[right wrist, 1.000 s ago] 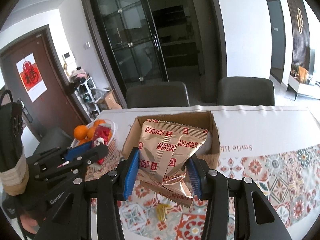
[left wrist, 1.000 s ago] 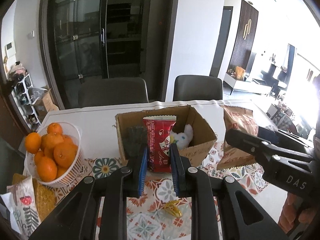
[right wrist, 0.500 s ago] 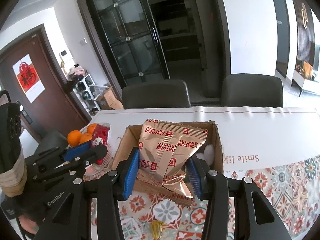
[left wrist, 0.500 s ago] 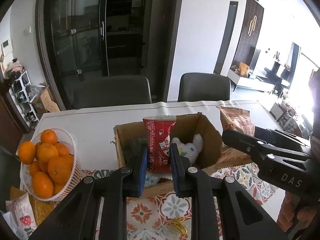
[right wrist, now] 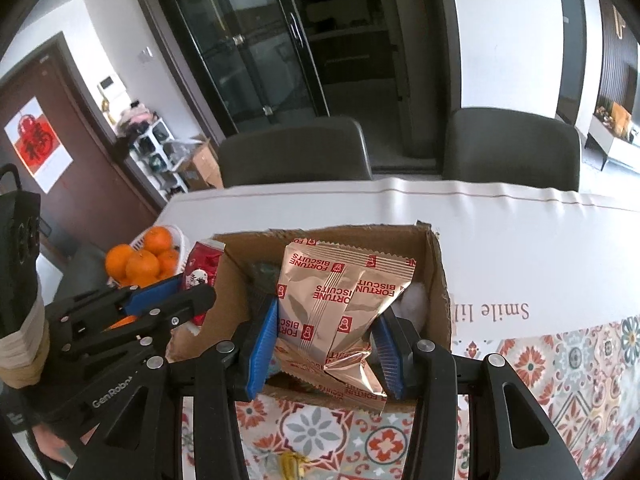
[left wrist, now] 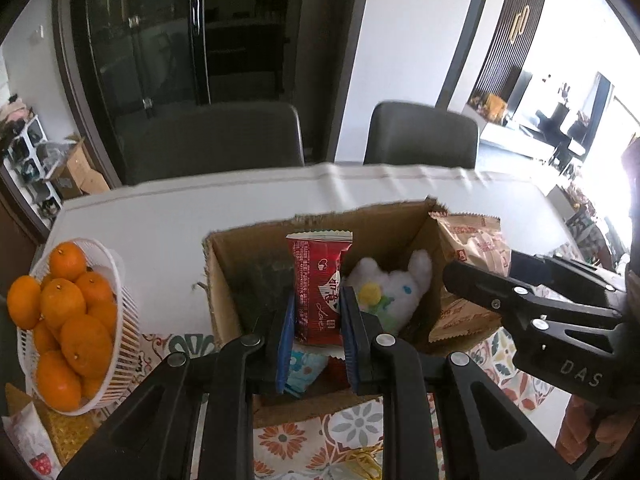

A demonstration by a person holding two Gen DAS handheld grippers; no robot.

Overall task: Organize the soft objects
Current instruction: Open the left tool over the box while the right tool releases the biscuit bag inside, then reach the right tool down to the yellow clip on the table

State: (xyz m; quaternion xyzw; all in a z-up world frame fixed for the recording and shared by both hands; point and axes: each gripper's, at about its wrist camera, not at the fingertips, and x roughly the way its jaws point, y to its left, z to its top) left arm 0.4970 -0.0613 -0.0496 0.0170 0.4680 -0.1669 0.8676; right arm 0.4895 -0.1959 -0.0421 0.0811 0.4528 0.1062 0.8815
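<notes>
My left gripper (left wrist: 316,320) is shut on a red snack packet (left wrist: 318,280) and holds it upright over the open cardboard box (left wrist: 224,280). Inside the box lie a white plush toy (left wrist: 394,288), a dark soft item (left wrist: 264,280) and a light blue packet (left wrist: 304,368). My right gripper (right wrist: 326,336) is shut on a gold Fortune Biscuits bag (right wrist: 340,300) and holds it over the same box (right wrist: 438,280). The red packet also shows in the right wrist view (right wrist: 200,276), and the gold bag in the left wrist view (left wrist: 472,252).
A white basket of oranges (left wrist: 120,300) stands left of the box. Snack bags (left wrist: 28,436) lie at the near left. A yellow item (right wrist: 292,464) lies on the patterned cloth (right wrist: 560,360) near the front. Two dark chairs (left wrist: 212,140) stand behind the table.
Both grippers have moved forward and over the box with their packets, and the view now looks down into the box. Both packets stay gripped.
</notes>
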